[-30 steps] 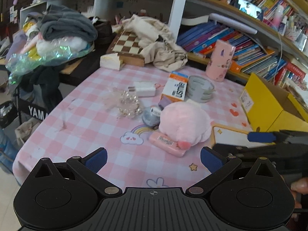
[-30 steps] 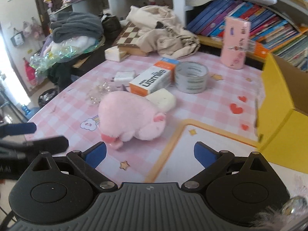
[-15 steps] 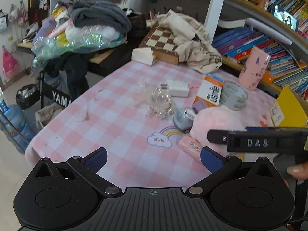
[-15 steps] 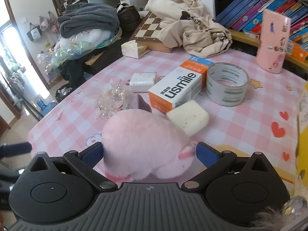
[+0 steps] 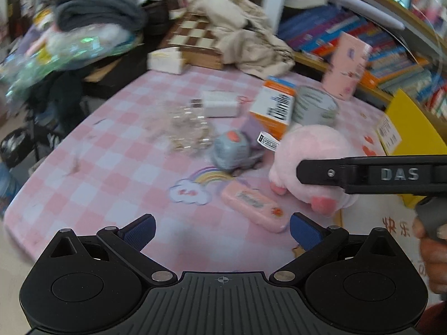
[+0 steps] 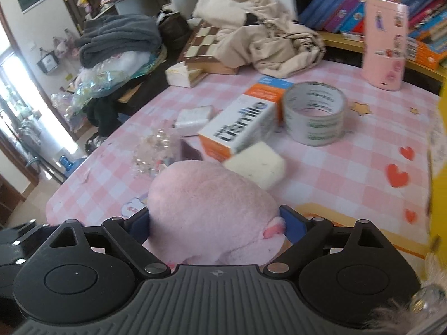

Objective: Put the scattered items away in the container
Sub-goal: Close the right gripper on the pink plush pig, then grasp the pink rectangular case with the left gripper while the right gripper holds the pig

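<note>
Pink and soft, the plush [image 6: 212, 209] lay on the table [image 6: 335, 173] near the yellow box [image 5: 413, 128], between the right gripper's [image 6: 213, 224] just-narrowed jaws, pads touching its light, squashy middle; the left gripper [image 5: 222, 227] hung open, empty

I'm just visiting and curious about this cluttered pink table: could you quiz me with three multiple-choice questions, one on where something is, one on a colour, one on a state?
1. What lies between the right gripper's fingers?
A. the tape roll
B. the pink plush toy
C. the chessboard

2. What colour is the container at the table's right edge?
A. yellow
B. green
C. white

3. How does the left gripper stand?
A. shut on the pink case
B. shut on nothing
C. open, holding nothing

Answers:
1 B: the pink plush toy fills the gap and both blue pads touch it.
2 A: the container is plainly yellow.
3 C: its pads stand wide apart over the tablecloth.
</note>
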A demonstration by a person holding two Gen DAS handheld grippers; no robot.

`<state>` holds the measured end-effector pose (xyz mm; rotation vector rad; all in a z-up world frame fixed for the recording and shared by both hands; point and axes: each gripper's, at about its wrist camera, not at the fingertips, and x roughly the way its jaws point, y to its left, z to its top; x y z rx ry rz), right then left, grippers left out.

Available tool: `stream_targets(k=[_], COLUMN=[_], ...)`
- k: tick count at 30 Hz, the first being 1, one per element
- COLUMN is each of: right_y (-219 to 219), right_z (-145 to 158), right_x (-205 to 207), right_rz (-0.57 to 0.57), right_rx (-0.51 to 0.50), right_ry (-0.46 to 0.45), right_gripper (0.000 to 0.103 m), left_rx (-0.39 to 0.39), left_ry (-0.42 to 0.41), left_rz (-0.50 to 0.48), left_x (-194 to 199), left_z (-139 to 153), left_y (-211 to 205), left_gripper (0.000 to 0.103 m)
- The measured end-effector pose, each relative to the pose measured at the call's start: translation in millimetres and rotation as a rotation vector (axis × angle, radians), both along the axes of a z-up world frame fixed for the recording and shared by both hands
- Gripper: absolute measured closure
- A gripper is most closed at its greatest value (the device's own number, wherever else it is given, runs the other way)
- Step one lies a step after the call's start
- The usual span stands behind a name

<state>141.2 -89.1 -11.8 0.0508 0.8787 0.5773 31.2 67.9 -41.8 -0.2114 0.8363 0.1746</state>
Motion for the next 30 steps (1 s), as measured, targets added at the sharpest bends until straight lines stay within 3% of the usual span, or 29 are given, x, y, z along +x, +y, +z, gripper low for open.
stream_targets(k=[4, 9, 12, 16, 18, 30], right_y=[-20, -38, -47, -56, -58, -52], right_z=[4, 8, 9, 7, 6, 4], right_x=[-9, -13, -13, -11, -10, -13], right_rz=[-0.035, -0.063, -0.082, -0.109, -0.116, -0.083], right_rx=[-0.021, -0.051, -0.051, -0.047, -0.045, -0.056], right_ry=[-0.019, -0.050, -0.050, -0.040, -0.033, -0.028], right_gripper=[0.011, 0.011, 0.011, 0.011, 0.011, 0.011], left_rx=[0.055, 0.066, 0.118, 0.115, 0.101, 0.106], left_ry=[0.008, 0.059, 0.078, 0.053, 0.051, 0.071], left_rz=[-0.070, -0.097, -0.105, -0.125, -0.133, -0.144], left_x=[16, 37, 44, 43, 42, 42], left_z=[-5, -17, -21, -17, -15, -15], left_y=[-17, -29, -36, -37, -35, -36], left_gripper=[0.001, 0.004, 0.027, 0.067, 0.073, 0.074])
